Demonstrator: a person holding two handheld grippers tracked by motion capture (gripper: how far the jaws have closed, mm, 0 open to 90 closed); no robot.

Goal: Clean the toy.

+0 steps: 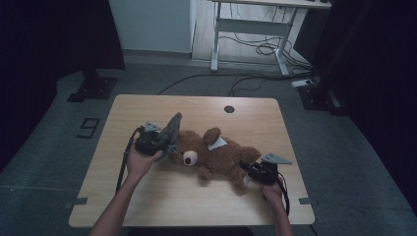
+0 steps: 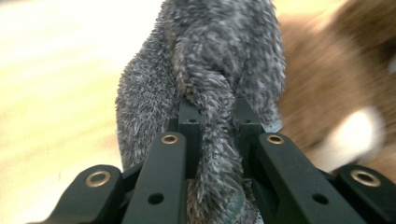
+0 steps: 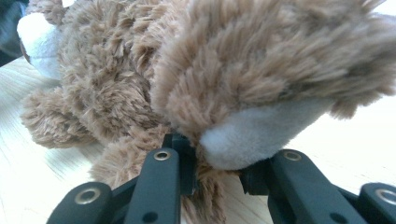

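Left gripper clamped on our grey fuzzy cloth. Right gripper pinching the teddy bear's leg; we see bear flat on table.

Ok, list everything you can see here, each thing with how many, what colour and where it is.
Teddy bear: one, brown, lying on the table's middle, white tag on it.
Fuzzy cloth: one, grey, at the bear's head, pinched in the left jaws.
Table: one, light wood, with a round hole near the far edge.
Desk frame: one, white, on the floor behind, cables under it.
Left gripper: one, black, shut on the cloth.
Right gripper: one, black, shut on the bear's leg.
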